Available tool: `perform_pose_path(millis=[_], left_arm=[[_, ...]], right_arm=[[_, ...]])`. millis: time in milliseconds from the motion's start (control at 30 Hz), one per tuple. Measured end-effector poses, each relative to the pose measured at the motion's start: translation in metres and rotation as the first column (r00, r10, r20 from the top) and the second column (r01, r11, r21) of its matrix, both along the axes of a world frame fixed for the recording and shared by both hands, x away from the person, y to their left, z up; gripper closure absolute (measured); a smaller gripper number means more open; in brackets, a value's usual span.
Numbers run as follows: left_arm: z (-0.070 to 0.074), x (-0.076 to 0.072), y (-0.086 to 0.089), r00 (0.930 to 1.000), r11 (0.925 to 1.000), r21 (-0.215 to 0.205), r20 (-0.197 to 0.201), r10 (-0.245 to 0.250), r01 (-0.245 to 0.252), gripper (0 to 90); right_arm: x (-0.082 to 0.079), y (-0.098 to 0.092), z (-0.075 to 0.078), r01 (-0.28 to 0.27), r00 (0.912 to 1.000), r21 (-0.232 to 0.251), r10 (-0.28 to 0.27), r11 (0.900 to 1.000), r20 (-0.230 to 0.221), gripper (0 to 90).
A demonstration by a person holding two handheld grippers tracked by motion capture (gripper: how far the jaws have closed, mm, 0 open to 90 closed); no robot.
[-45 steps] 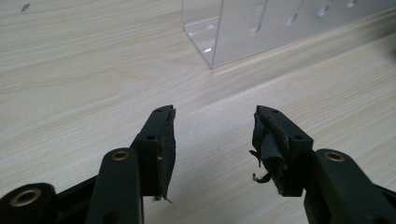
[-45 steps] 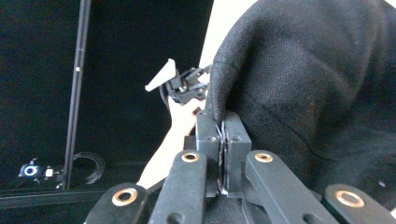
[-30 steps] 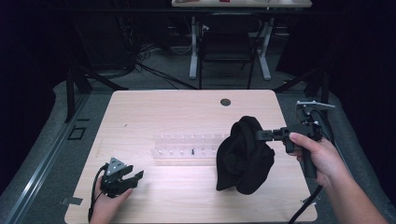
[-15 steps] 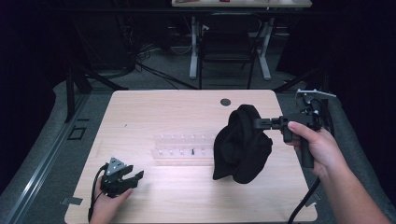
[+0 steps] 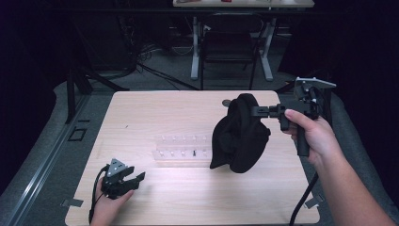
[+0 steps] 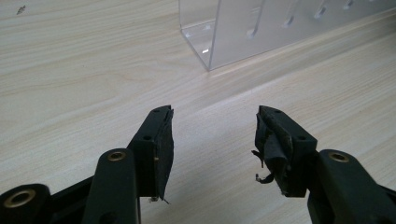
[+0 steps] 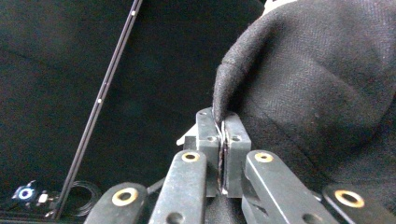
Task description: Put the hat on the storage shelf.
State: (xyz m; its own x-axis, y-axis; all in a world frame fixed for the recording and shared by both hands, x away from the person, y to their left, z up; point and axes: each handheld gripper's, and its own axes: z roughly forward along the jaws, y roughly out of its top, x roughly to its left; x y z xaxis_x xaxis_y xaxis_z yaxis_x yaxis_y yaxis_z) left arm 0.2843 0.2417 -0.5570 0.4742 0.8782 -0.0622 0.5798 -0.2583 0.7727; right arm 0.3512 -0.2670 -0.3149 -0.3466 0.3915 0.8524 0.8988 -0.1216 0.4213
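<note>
My right gripper (image 5: pixel 258 111): jaws pinching the black woollen cloth (image 5: pixel 240 134), lifted beside the clear acrylic rack (image 5: pixel 181 150).
My left gripper (image 5: pixel 136 177): jaws spread, near the rack.

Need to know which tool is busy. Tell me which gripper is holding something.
The right gripper: its jaws are shut on a fold of the black cloth, held up off the table. The left gripper rests low, jaws open and empty.

Left claw (image 6: pixel 212 135) agape, low; right claw (image 7: pixel 223 122) clamped, raised.
</note>
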Motion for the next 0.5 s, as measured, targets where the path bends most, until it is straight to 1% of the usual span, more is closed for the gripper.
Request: perform_pose_path(millis=[167,300,400,500], left_arm=[[0.0,0.0,0.001,1.0,1.0,0.002,0.0,-0.001,0.001,46.5],[0.0,0.001,0.002,1.0,1.0,-0.003,-0.001,-0.001,0.001,46.5],[0.001,0.001,0.002,1.0,1.0,-0.006,0.0,0.0,0.0,46.5],[0.001,0.001,0.002,1.0,1.0,-0.006,0.0,-0.001,0.001,46.5]], right_arm=[[0.011,0.01,0.001,-0.003,1.0,-0.018,0.003,1.0,0.002,88.5],[0.019,0.02,0.002,-0.003,1.0,-0.012,0.003,1.0,-0.002,88.6],[0.024,0.027,0.002,-0.009,1.0,-0.025,0.009,1.0,0.001,88.5],[0.029,0.037,0.002,-0.013,0.9999,-0.02,0.013,1.0,-0.001,88.5]])
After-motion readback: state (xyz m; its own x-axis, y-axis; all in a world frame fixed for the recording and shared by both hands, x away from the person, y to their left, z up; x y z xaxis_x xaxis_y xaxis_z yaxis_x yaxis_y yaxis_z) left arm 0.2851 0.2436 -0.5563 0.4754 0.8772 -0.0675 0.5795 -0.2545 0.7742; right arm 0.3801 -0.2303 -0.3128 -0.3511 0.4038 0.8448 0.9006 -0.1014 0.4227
